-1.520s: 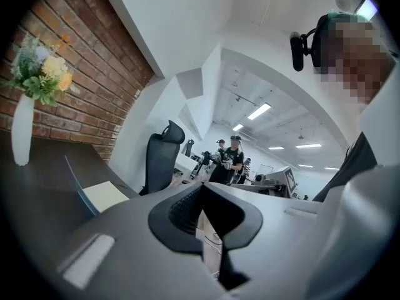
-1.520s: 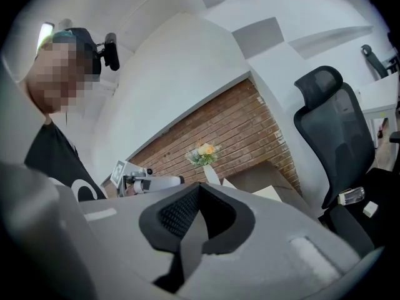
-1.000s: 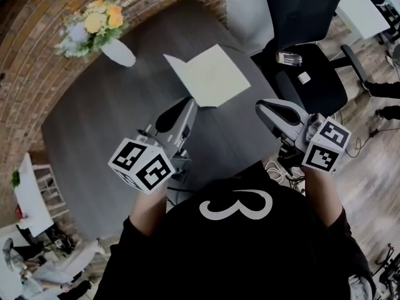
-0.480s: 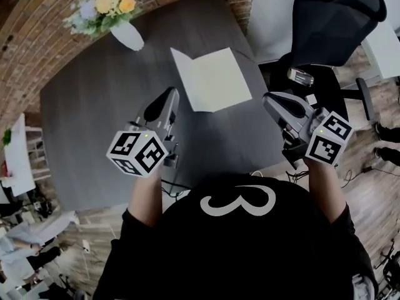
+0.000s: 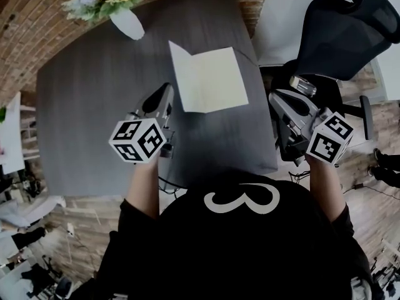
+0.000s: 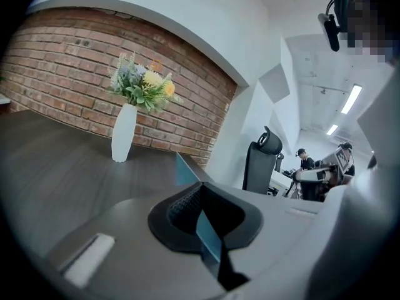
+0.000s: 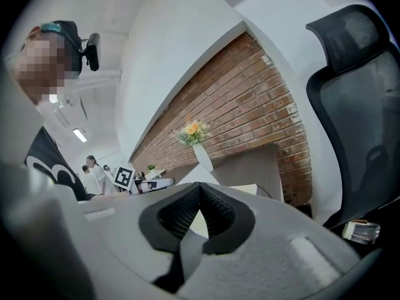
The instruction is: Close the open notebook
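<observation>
The open notebook (image 5: pixel 209 80) lies on the dark grey table (image 5: pixel 94 92), cream pages up, its left cover (image 5: pixel 173 55) tilted upward. In the left gripper view that raised cover (image 6: pixel 184 169) shows bluish just past the jaws. My left gripper (image 5: pixel 157 100) is shut and holds nothing; it hovers near the notebook's lower left corner without touching it. My right gripper (image 5: pixel 289 103) is shut too, empty, and sits off the table's right edge, apart from the notebook. The right gripper view shows the notebook's pale page (image 7: pixel 242 190) beyond its jaws.
A white vase of flowers (image 5: pixel 124 17) stands at the table's far left. A black office chair (image 5: pixel 340 36) is close on the right, with a small metal thing (image 5: pixel 304 85) on its seat. A brick wall (image 5: pixel 25 30) curves behind the table. People stand far back (image 6: pixel 306 161).
The head view has swung, so the table sits more squarely in it. My left gripper has moved forward, closer to the notebook's lower left corner. The right gripper stays off the table's edge.
</observation>
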{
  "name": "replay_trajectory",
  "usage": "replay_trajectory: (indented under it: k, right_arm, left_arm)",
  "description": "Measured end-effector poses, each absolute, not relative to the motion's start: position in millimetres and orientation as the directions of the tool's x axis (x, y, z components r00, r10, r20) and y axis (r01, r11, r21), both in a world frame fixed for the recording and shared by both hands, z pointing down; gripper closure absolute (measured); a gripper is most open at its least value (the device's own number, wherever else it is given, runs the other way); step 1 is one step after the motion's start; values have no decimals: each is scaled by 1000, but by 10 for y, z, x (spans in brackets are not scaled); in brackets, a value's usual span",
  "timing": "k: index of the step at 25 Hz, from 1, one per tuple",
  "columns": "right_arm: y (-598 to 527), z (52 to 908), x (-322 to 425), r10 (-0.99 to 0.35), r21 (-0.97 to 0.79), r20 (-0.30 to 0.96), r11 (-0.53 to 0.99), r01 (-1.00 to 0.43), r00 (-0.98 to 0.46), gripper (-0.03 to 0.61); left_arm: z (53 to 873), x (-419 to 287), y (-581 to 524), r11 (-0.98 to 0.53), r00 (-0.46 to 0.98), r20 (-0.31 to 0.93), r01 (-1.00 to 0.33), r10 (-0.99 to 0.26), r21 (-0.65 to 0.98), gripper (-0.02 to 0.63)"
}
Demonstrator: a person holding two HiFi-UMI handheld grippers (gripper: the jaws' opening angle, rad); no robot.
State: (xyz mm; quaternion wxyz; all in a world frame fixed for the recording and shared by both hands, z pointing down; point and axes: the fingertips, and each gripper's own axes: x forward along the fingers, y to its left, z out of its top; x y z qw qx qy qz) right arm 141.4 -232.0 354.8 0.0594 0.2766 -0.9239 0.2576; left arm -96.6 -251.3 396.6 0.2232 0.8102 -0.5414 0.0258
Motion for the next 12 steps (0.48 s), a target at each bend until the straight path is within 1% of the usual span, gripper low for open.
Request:
replay_trajectory:
  k: [6,12]
  right_arm:
    - [-2361,3672,1476,-455,-464,263,713,-525,-851,577]
    - [-2383,3748,1584,-452,-488,261,701,-520,-853,577]
  left_arm:
    - [4140,-928,-2539,-288,393,311,-897,-865,334,598]
    - [4181,-828,-2567,-291,404,315,-891,-859,349,598]
